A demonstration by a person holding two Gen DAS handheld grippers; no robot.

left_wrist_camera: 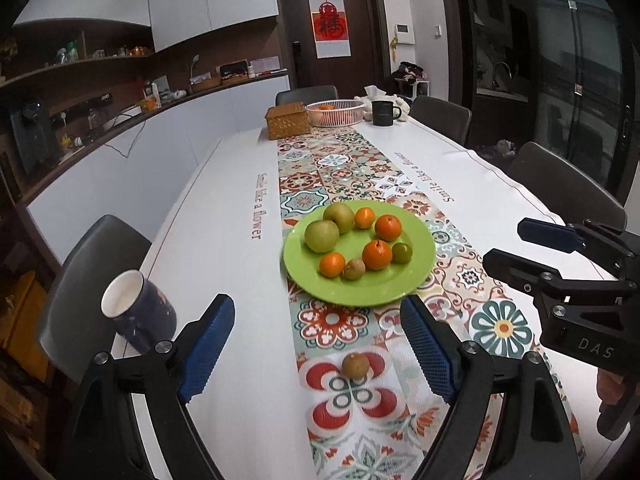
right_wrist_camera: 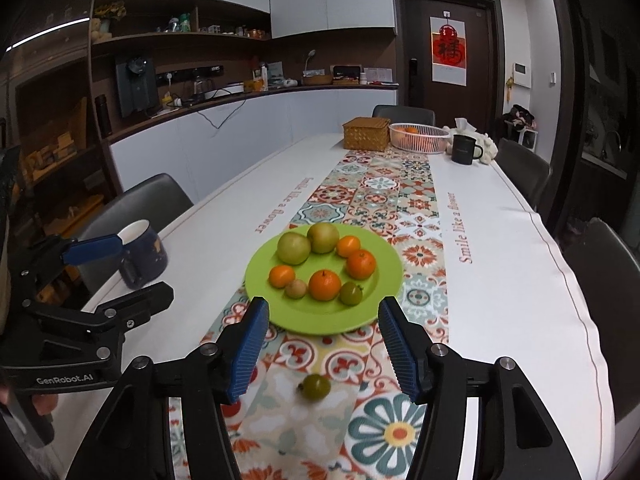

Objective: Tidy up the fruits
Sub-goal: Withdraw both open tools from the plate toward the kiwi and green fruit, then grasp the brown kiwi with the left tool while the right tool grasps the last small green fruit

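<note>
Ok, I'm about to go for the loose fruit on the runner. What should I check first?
1. Left tool open and empty: ok.
2. Brown fruit lined up between the left tool's fingers: ok.
3. Right tool open and empty: ok.
4. Green fruit lying at rest on the runner: cannot tell, it looks blurred.
5. Bare space on the near side of the green plate: ok.
6. Blue mug apart from the left tool, off to its left: ok.
</note>
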